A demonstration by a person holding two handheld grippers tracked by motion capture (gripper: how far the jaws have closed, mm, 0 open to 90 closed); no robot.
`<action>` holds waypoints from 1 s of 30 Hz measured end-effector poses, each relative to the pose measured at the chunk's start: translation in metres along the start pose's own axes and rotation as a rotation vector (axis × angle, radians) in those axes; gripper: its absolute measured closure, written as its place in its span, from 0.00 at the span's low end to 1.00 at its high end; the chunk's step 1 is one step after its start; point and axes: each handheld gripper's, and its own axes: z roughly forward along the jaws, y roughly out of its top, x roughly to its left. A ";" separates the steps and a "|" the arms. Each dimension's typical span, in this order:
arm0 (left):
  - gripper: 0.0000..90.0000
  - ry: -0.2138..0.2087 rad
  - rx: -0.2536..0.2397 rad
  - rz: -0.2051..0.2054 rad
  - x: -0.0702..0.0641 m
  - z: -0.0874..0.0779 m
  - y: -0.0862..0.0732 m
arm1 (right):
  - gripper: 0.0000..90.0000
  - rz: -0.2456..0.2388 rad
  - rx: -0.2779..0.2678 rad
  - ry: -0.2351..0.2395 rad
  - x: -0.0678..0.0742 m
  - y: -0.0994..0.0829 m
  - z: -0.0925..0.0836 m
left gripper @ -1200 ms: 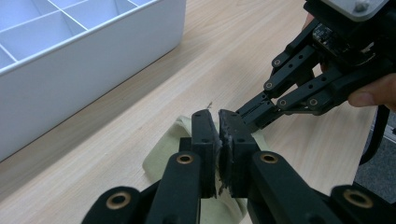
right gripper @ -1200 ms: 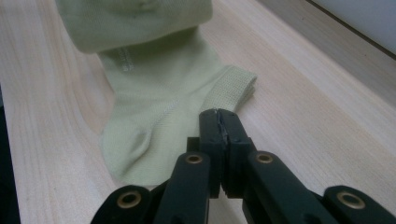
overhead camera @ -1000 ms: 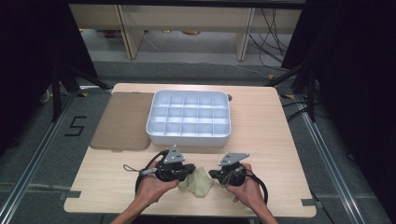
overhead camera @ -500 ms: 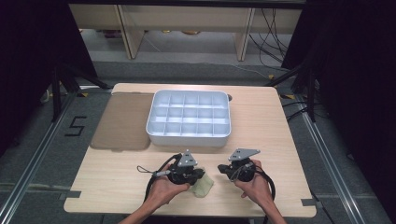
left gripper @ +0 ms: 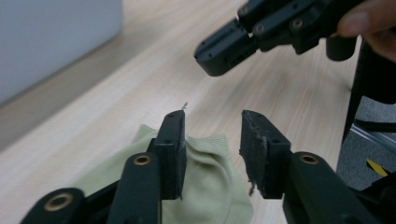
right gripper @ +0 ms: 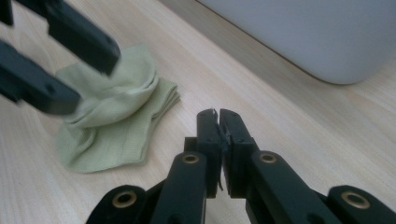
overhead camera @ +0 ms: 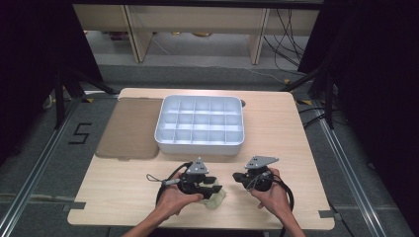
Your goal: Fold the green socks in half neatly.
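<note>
A small pale green cloth [overhead camera: 216,201] lies crumpled on the wooden table [overhead camera: 123,197] near its front edge. My left gripper [overhead camera: 216,187] hovers just over it. Its jaws have just been opening and now stand apart, with the cloth [left gripper: 210,186] loose on the table beneath them and no pad pressing on it. My right gripper [overhead camera: 238,177] is a short way to the right of the cloth [right gripper: 116,116], jaws shut with nothing between them [right gripper: 218,114]. In the left gripper view the right gripper [left gripper: 219,51] points in from the top right.
A white tray [overhead camera: 200,145] divided into several compartments stands at the middle of the table, just beyond both grippers. A flat brown mat [overhead camera: 128,128] lies to its left. The table's front edge runs just below the hands.
The left gripper's jaws have opened and let the cloth go, so it now rests on the table. The right gripper has drawn slightly to the right, away from the cloth.
</note>
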 end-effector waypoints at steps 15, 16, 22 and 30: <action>0.96 0.071 0.134 0.032 0.036 -0.012 -0.042 | 0.97 -0.046 -0.013 0.044 0.023 0.013 -0.002; 0.97 0.068 0.143 0.037 0.034 -0.009 -0.044 | 0.97 -0.059 -0.023 0.044 0.025 0.014 0.000; 0.98 0.072 0.175 0.065 0.019 -0.007 -0.048 | 0.97 -0.076 -0.022 0.072 0.034 0.016 0.001; 0.99 0.091 0.183 0.083 0.012 -0.008 -0.049 | 0.99 -0.099 -0.004 0.144 0.052 0.021 0.012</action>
